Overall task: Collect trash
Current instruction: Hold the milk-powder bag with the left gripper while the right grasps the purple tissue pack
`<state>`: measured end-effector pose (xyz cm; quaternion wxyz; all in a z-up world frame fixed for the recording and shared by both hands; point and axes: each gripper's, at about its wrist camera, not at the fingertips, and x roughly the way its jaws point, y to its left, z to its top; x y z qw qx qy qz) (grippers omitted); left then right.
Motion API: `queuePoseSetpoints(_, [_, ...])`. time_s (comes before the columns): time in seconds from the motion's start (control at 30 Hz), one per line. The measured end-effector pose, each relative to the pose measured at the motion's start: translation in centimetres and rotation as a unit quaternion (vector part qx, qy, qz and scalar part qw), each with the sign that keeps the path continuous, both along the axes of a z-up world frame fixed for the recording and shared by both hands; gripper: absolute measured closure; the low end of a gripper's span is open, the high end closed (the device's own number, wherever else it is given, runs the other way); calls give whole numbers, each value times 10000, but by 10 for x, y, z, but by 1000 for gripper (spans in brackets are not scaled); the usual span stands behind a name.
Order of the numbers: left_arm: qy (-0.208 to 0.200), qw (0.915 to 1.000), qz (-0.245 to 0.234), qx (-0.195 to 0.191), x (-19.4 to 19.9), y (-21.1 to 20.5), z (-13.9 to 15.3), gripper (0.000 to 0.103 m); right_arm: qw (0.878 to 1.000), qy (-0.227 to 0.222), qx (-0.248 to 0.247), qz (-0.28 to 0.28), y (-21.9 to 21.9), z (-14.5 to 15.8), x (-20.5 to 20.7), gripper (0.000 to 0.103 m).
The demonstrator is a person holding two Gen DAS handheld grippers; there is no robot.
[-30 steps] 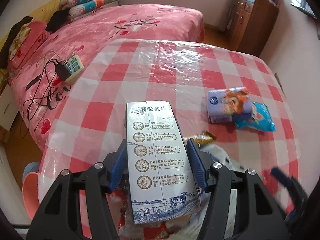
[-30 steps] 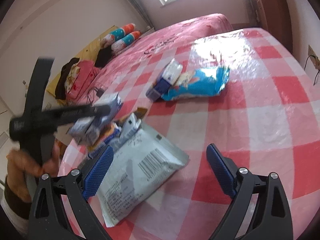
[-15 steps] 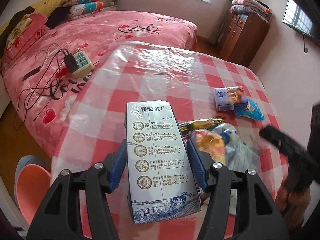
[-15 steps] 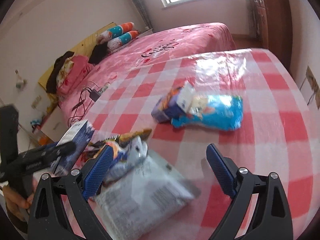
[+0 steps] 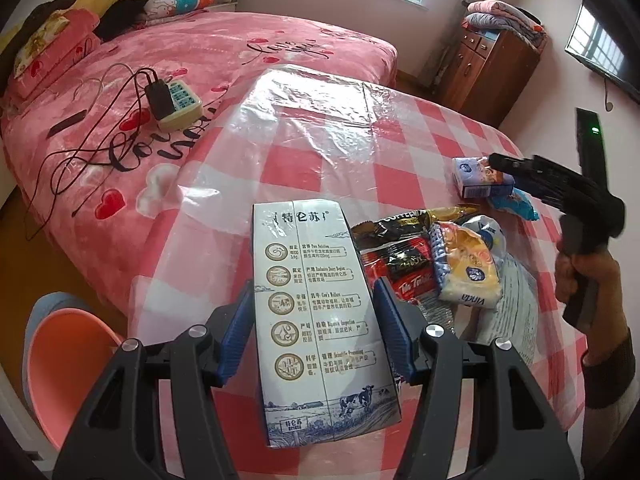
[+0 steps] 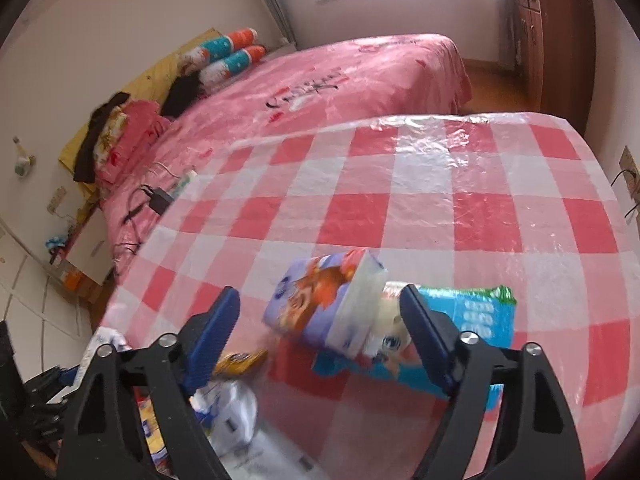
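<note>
Broadly, the far half of the round table [image 5: 320,128] under its red-and-white checked cloth lies bare up to its edge, where the pink bed [image 5: 224,52] begins; all the litter crowds the near right part. The left gripper [image 5: 312,332] is clamped on one white milk carton [image 5: 316,300], both blue pads against its sides, the carton's long axis running away from the camera with its printed top end toward the bed, above the table's near edge. Just right of it lies a heap of about four wrappers [image 5: 436,264]. Farther right are one small purple box [image 5: 478,178] and one blue snack bag [image 5: 514,200] touching it. In the right wrist view that box [image 6: 324,304] lies on its side atop the blue bag [image 6: 460,320], white end toward the camera's right. The right gripper [image 6: 320,332] is closing, its pads not pressing the box. One orange stool [image 5: 68,348] stands below the table's left edge.
</note>
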<state>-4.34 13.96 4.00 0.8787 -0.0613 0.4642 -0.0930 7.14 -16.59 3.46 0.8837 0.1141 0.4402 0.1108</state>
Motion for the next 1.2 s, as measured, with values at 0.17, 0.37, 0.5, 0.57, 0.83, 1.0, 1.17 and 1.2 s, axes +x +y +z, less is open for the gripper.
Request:
queuePoseSetpoints(0.17, [10, 9999, -47, -114, -1, 4, -4, 43, 9981, -94, -607, 38, 13, -5, 4, 45])
queuePoseSetpoints(0.37, [11, 9998, -92, -187, -3, 5, -7, 43, 9953, -319, -897, 194, 28, -3, -11, 52])
queuePoseSetpoints(0.5, [-14, 9998, -93, -194, -6, 7, -8, 43, 9957, -233, -821, 369, 35, -1, -25, 54])
queuePoseSetpoints(0.57, [-17, 9997, -103, -214, -8, 8, -8, 43, 9977, 16, -530, 432, 34, -3, -34, 54])
queuePoseSetpoints(0.83, [25, 9995, -167, -251, -13, 7, -13, 43, 9964, 53, -737, 410, 39, 0, -63, 44])
queuePoseSetpoints(1.0, [-17, 9995, -159, -265, -13, 8, -12, 43, 9892, -318, -1308, 587, 54, 4, -57, 40])
queuePoseSetpoints(1.17, [-25, 9995, -155, -266, -14, 9, -11, 43, 9830, -343, -1615, 802, 67, -11, -40, 40])
queuePoseSetpoints(1.2, [-29, 9995, -151, -270, -14, 8, -11, 43, 9832, -306, -1599, 823, 68, -14, -36, 40])
